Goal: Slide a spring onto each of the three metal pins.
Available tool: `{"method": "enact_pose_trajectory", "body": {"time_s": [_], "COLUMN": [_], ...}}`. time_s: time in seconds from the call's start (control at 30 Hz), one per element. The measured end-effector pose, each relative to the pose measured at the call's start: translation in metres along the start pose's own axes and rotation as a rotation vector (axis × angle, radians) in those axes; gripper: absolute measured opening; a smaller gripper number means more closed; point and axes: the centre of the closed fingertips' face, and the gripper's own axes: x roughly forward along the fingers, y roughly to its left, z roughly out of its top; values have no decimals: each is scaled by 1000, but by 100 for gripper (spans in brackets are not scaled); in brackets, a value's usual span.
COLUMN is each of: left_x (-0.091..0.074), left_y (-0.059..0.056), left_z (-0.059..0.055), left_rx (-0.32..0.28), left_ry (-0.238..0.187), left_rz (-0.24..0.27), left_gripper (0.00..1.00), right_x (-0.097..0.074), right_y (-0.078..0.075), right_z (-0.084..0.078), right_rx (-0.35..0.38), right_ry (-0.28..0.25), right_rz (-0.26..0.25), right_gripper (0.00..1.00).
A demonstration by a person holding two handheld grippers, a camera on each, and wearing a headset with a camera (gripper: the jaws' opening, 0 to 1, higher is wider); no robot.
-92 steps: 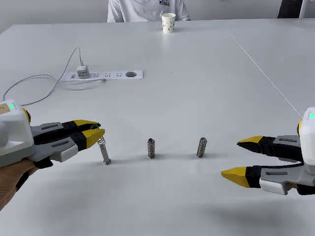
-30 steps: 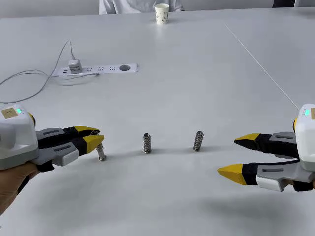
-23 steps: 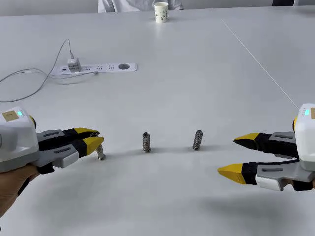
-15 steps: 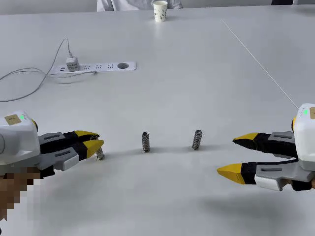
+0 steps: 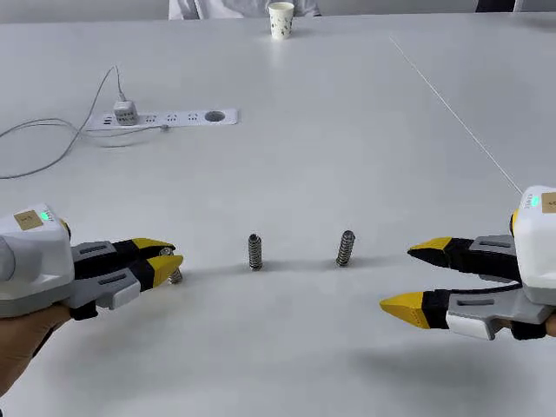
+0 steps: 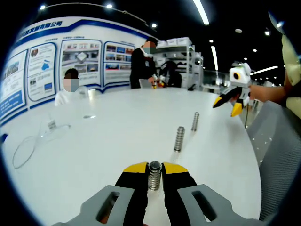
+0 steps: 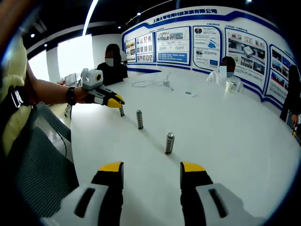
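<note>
While upright, coiled metal spring (image 6: pixel 154 176)

leftmost spring (image 5: pixel 175 277) mostly hidden behind left gripper (image 5: pixel 176 253) fingers (image 5: pixel 156 264) — right gripper (image 5: pixel 396 278) body cut off at picture edge

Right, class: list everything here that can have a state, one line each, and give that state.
left gripper: shut on left spring
right gripper: open, empty
left spring: on left pin, held between the jaws
middle spring: on middle pin, upright, free
right spring: on right pin, slightly tilted, free
charger: plugged into strip
cup: upright
</note>
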Motion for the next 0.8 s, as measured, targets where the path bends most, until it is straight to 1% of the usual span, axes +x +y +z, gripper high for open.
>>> {"method": "enact_pose_trajectory", "body": {"time_s": [0.07, 0.27, 0.57, 0.8], "left_x": [0, -1, -2, -7], "left_y": [0, -1, -1, -2], "left_z": [-2, -2, -4, -4], "left_rx": [1, 2, 2, -7], "left_ry": [5, 0, 1, 1], "left_rz": [0, 2, 6, 19], "left_gripper": [11, 12, 18, 26], "right_x": [0, 1, 1, 1], "right_y": [0, 0, 0, -1], "right_z": [0, -1, -1, -2], "right_rx": [-1, -2, -2, 0], "right_ry": [2, 5, 4, 1], "right_rz": [0, 1, -1, -2], "right_gripper": [49, 49, 49, 49]}}
